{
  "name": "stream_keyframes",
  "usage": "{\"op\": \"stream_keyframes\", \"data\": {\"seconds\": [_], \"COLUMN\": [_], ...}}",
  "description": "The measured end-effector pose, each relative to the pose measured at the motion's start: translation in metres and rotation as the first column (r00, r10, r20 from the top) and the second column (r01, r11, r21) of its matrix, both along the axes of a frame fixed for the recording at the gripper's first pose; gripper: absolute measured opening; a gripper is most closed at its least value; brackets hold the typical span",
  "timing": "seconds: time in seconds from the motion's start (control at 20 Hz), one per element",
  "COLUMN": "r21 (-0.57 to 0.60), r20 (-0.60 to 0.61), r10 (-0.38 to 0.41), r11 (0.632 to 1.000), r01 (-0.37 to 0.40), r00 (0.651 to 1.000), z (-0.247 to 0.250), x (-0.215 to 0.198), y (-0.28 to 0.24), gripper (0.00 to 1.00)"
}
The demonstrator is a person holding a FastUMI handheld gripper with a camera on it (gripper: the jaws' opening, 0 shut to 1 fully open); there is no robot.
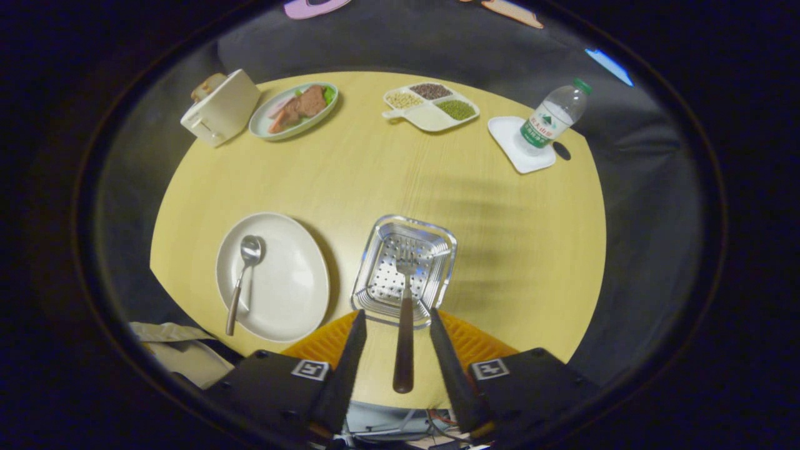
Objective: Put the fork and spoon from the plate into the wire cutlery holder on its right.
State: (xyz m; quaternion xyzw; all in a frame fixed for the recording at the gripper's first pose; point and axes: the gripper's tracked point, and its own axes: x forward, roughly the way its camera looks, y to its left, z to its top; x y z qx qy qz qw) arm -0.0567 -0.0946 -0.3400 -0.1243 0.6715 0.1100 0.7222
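- Tongs (400, 325) stand parted; the one brown-handled metal fork (405, 312) lies between the fingers, touching neither, its tines inside the square perforated wire cutlery holder (437, 240) just ahead.
- Left of the holder, one brown-handled spoon (241, 281) rests on the oval white plate (294, 294).
- Bare round yellow desk (387, 175) lies beyond.

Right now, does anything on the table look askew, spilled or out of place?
Nothing spilled. The brown-handled fork stands in the square wire cutlery holder, handle between the open gripper fingers, apart from both. The metal spoon lies on the white plate.
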Motion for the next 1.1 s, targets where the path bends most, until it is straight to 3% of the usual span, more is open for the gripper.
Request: {"op": "stream_keyframes", "data": {"seconds": [0.15, 0.55, 0.9, 1.1], "r21": [0.079, 0.149, 0.229, 0.196], "r20": [0.133, 0.370, 0.425, 0.437], "r10": [-0.052, -0.034, -0.057, 0.005], "r11": [0.996, 0.989, 0.972, 0.975], "r01": [0.042, -0.023, -0.046, -0.101], "r00": [0.990, 0.928, 0.903, 0.899], "z": [0.014, 0.035, 0.030, 0.021], "x": [0.014, 0.014, -0.012, -0.028], "y": [0.023, 0.073, 0.116, 0.129], "gripper": [1.00, 1.00, 1.00, 1.00]}}
